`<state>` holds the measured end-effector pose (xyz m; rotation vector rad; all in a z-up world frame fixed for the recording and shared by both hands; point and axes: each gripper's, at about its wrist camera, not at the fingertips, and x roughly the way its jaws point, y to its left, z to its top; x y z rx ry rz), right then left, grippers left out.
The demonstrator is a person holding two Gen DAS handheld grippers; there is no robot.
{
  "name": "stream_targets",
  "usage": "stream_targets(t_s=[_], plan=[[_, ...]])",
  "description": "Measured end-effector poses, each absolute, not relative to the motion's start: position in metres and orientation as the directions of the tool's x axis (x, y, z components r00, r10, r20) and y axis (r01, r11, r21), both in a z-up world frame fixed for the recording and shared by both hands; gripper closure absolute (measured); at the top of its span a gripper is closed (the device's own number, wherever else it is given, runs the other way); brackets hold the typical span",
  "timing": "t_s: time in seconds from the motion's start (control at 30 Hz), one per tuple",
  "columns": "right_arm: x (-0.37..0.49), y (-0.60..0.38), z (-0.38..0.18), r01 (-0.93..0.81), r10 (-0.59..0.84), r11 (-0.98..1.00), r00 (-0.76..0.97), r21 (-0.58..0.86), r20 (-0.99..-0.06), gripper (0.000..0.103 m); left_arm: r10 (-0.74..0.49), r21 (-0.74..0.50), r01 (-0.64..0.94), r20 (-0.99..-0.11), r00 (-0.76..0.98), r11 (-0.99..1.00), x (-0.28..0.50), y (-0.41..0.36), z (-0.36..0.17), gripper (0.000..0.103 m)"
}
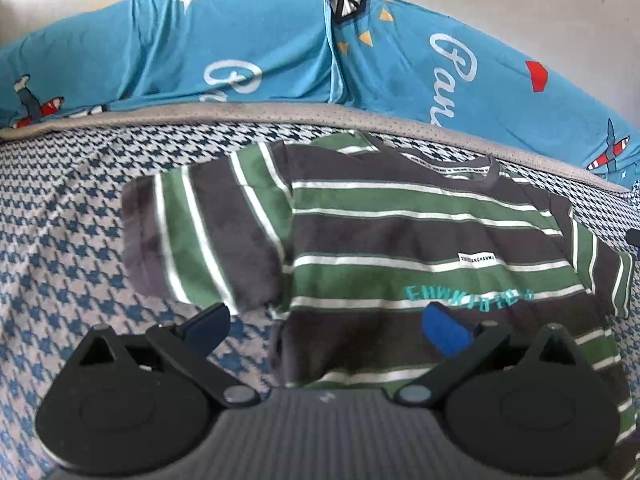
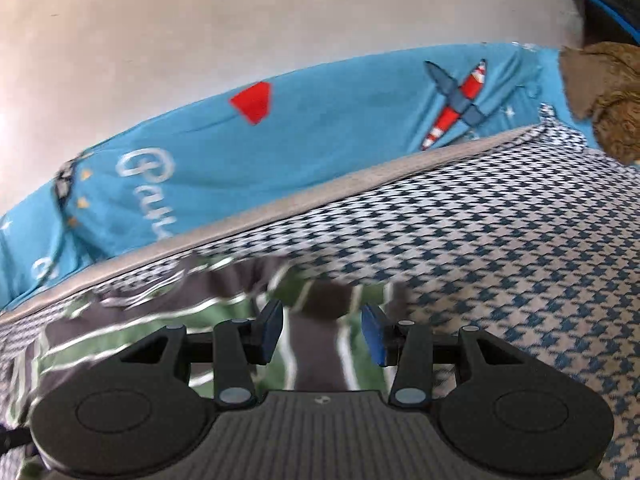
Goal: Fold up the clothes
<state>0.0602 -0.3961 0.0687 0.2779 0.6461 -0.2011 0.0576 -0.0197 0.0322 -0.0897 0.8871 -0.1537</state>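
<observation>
Hovering wide open, the left gripper [image 1: 326,326] hung over the striped T-shirt [image 1: 400,236], spread flat on the houndstooth bedcover [image 1: 60,248]; the right gripper [image 2: 322,334] gaped over its sleeve [image 2: 320,312]. Beyond lay the blue aeroplane-print sheet [image 1: 260,48].

I count one striped shirt [image 1: 400,232] lying on the checked bed cover [image 1: 60,264]. It has two sleeves I can see, and one small white label on its chest. I see one checked bed cover, with one grey edge strip just behind the shirt. Behind that strip is one blue sheet [image 1: 256,44] with pictures. On it, in the left view, I count two little planes and one red shape. I see one brown fuzzy thing [image 2: 612,100] past the far right corner of the bed cover. I have two tongs, each with two blue pads.
</observation>
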Motion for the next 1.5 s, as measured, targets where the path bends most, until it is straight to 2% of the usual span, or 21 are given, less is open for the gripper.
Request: stream_targets(t_s=[0.23, 0.4, 0.5, 0.6, 0.7, 0.83, 0.9, 1.03, 1.17, 1.33, 1.4, 1.5], plan=[[0.086, -0.426, 0.052, 0.369, -0.144, 0.901, 0.752, 0.230, -0.643, 0.060, -0.206, -0.162, 0.127, -0.761, 0.616, 0.978, 0.069, -0.033, 0.030, 0.000], [0.101, -0.432, 0.030, 0.394, -0.116, 0.886, 0.699, 0.245, -0.705, 0.058, -0.209, -0.167, 0.125, -0.764, 0.611, 0.978, 0.071, -0.035, 0.028, 0.000], [0.105, -0.425, 0.027, 0.359, -0.113, 0.906, 0.714, 0.223, -0.691, 0.054, -0.210, -0.161, 0.136, -0.762, 0.612, 0.978, 0.069, -0.037, 0.027, 0.000], [0.107, -0.419, 0.025, 0.327, -0.092, 0.917, 0.733, 0.230, -0.674, 0.055, -0.206, -0.152, 0.140, -0.762, 0.613, 0.978, 0.068, -0.038, 0.025, 0.000], [0.112, -0.407, 0.024, 0.301, -0.108, 0.938, 0.731, 0.175, -0.674, 0.062, -0.204, -0.145, 0.146, -0.766, 0.609, 0.979, 0.068, -0.040, 0.023, 0.000], [0.116, -0.398, 0.023, 0.294, -0.157, 0.951, 0.730, 0.097, -0.666, 0.088, -0.205, -0.144, 0.149, -0.765, 0.611, 0.978, 0.068, -0.040, 0.022, 0.000], [0.117, -0.395, 0.027, 0.297, -0.180, 0.952, 0.744, 0.078, -0.644, 0.091, -0.205, -0.142, 0.149, -0.761, 0.615, 0.978, 0.068, -0.039, 0.022, 0.000], [0.116, -0.390, 0.042, 0.332, -0.273, 0.943, 0.785, 0.006, -0.556, 0.091, -0.200, -0.137, 0.149, -0.762, 0.615, 0.979, 0.069, -0.037, 0.020, 0.000], [0.114, -0.403, 0.052, 0.449, -0.395, 0.894, 0.779, -0.006, -0.487, 0.092, -0.196, -0.131, 0.149, -0.764, 0.615, 0.980, 0.070, -0.036, 0.019, 0.000], [0.125, -0.408, 0.034, 0.505, -0.470, 0.859, 0.715, -0.084, -0.518, 0.091, -0.196, -0.123, 0.161, -0.769, 0.608, 0.979, 0.071, -0.037, 0.016, 0.000], [0.130, -0.412, 0.025, 0.527, -0.494, 0.843, 0.679, -0.108, -0.543, 0.087, -0.192, -0.118, 0.159, -0.772, 0.606, 0.980, 0.071, -0.037, 0.015, 0.000], [0.124, -0.422, 0.032, 0.546, -0.485, 0.836, 0.688, -0.055, -0.540, 0.077, -0.198, -0.131, 0.153, -0.767, 0.611, 0.979, 0.072, -0.034, 0.017, 0.000]])
